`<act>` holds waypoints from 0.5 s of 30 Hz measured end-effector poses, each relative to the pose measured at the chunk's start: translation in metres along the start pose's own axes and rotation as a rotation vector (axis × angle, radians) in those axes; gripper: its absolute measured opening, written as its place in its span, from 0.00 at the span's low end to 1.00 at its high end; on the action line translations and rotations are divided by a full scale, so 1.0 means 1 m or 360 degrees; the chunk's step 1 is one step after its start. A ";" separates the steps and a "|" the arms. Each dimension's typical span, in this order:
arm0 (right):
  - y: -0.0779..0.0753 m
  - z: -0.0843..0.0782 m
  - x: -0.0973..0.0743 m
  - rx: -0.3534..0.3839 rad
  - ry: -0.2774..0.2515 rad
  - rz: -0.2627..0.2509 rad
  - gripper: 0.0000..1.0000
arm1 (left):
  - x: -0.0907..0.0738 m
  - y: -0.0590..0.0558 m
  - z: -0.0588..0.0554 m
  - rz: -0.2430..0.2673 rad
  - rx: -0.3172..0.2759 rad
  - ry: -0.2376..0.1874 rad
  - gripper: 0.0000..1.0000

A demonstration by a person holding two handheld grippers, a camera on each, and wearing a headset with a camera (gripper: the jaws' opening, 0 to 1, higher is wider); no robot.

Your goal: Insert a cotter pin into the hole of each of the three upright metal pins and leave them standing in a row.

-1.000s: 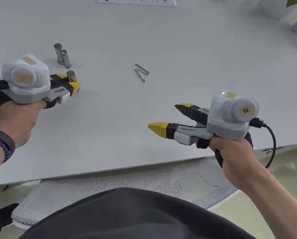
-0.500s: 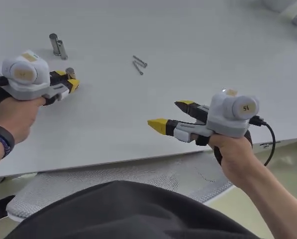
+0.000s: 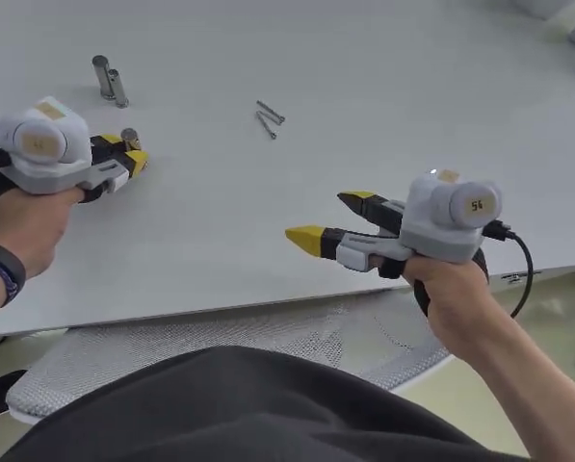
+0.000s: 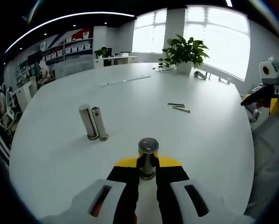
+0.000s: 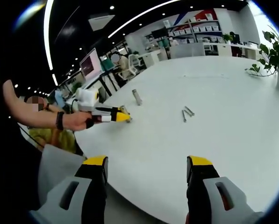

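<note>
Standing pin (image 4: 148,148) between left tongs (image 4: 148,166)

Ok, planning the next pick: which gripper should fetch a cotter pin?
Right. The right gripper is open and empty, facing the cotter pins; the left gripper is shut on a metal pin.

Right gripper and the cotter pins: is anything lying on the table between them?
No. In the head view the stretch of white table from the right gripper to the cotter pins is bare; the right gripper view shows the same.
</note>
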State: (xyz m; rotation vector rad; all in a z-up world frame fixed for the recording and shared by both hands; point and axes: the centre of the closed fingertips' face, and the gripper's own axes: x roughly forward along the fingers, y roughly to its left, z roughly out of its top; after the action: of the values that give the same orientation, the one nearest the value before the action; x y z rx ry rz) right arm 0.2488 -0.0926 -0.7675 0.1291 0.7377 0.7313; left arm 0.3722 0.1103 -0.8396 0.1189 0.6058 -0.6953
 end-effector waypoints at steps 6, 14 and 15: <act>0.002 0.000 0.001 -0.0005 0.0004 0.0008 0.70 | 0.000 -0.002 -0.001 0.0022 -0.0006 -0.0015 0.11; 0.003 0.000 0.003 -0.0013 0.0005 0.0015 0.70 | 0.001 -0.003 -0.001 0.0092 -0.0021 -0.0035 0.11; 0.003 0.001 0.004 -0.0016 0.0005 0.0017 0.70 | 0.001 -0.002 -0.001 0.0105 -0.0031 -0.0039 0.11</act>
State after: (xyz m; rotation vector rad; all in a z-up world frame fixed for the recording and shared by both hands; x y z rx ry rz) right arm 0.2493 -0.0875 -0.7680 0.1227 0.7370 0.7454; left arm 0.3709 0.1080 -0.8412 0.1118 0.5823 -0.6263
